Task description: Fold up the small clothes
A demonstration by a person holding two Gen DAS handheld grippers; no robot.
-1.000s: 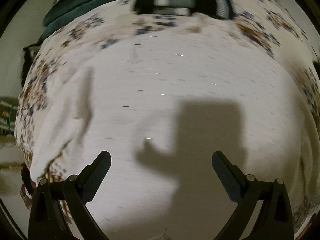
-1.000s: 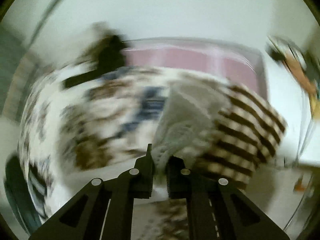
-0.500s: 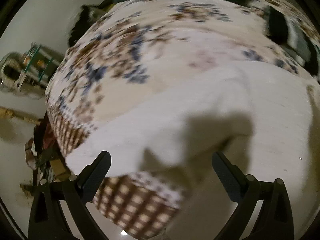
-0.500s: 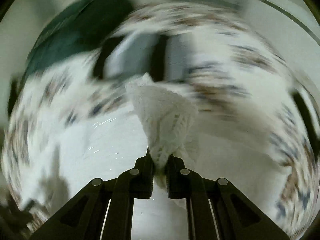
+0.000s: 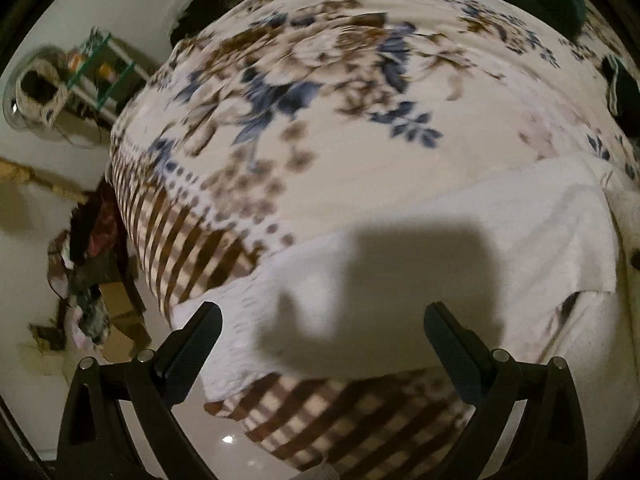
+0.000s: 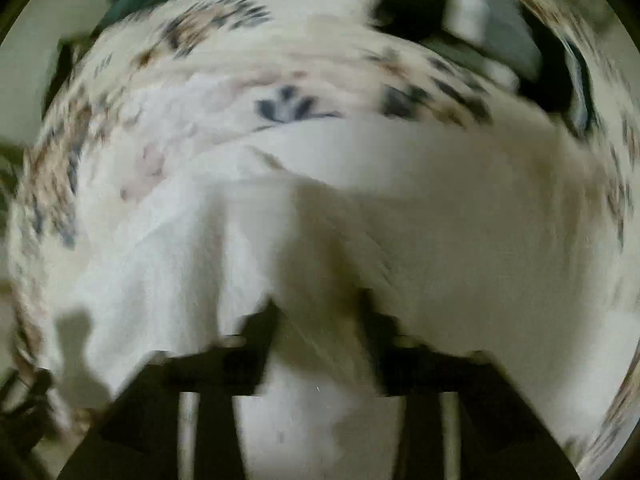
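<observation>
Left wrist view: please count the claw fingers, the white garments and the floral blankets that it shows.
Claw fingers: 2
White garment: 1
Floral blanket: 1
Total: 4

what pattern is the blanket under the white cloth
Blue and brown flowers, brown checks at the blanket edge; clearest in the left wrist view.

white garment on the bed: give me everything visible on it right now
The white garment is plain, soft-looking cloth, apparently a light knit, lying spread and mostly flat on the floral bedspread near the bed's checked edge. One edge is folded over on the right, leaving a small dark gap. A blocky shadow falls across its middle. The left gripper is open above its near edge; contact is unclear. In the blurred right wrist view, the garment fills the centre, and the right gripper looks parted over it.
</observation>
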